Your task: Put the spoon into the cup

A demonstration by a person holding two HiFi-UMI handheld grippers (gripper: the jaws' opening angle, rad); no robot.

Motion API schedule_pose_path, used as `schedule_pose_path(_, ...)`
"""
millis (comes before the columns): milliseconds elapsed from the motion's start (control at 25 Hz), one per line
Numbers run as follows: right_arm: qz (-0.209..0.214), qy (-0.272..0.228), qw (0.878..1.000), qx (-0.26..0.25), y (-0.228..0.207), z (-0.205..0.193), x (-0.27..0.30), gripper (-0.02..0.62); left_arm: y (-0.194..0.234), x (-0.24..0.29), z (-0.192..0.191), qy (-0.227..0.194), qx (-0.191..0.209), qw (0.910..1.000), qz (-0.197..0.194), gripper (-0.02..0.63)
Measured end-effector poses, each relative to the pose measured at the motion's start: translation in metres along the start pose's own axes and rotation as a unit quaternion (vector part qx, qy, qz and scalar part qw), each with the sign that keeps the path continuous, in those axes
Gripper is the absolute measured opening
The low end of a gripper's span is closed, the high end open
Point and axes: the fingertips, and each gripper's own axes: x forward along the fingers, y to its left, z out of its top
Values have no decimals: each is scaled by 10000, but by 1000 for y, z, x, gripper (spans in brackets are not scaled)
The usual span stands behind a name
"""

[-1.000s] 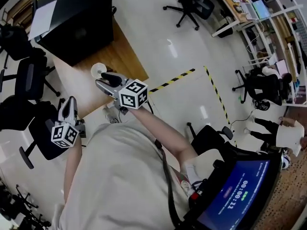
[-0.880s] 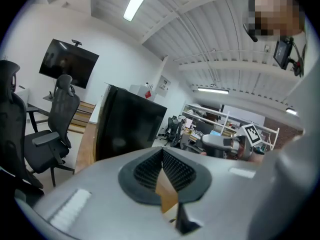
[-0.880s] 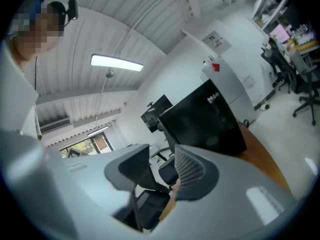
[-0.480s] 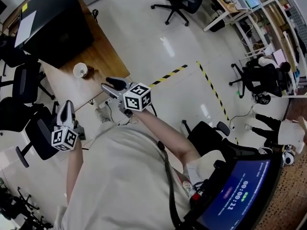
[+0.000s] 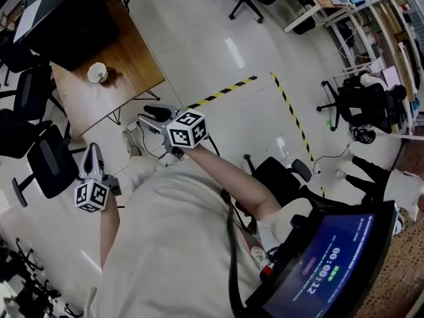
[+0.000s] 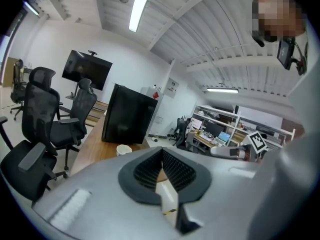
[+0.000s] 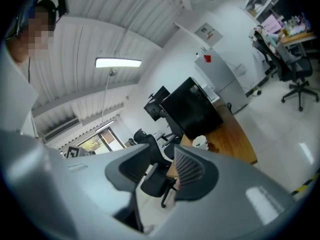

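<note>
We see the small white cup [image 5: 97, 73] on the light-brown wooden table [image 5: 139, 65], on bare wood btw the big black box [image 5: 66, 18] and the near edge, closer to the left edge. A small dark thing [image 5: 110, 74] lies just beside it, too small to tell if it's the spoon. Both grippers hang over the floor, well apart from the table. The left gripper [image 5: 93, 151] has its jaws together w/ nothing btw them. The right gripper [image 5: 147, 114] has its jaws apart; they've just been closing, nothing btw them
</note>
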Motion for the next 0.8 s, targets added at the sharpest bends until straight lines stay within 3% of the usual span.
schedule_pose_path(360, 218, 86, 9997, -109, 20, -22, -28, 144, -19, -38, -15, -176, -41, 9995, 261, -21)
schedule_pose_path(600, -537, -153, 9955, -760, 8, -5, -48, 144, -14, -34, -8, -291, -96, 9995, 126, -21)
schedule_pose_path(800, -983, -293, 9907, -891, 11, 7, -45, 144, 11, -43, 0, -103, -89, 9999, 44, -21)
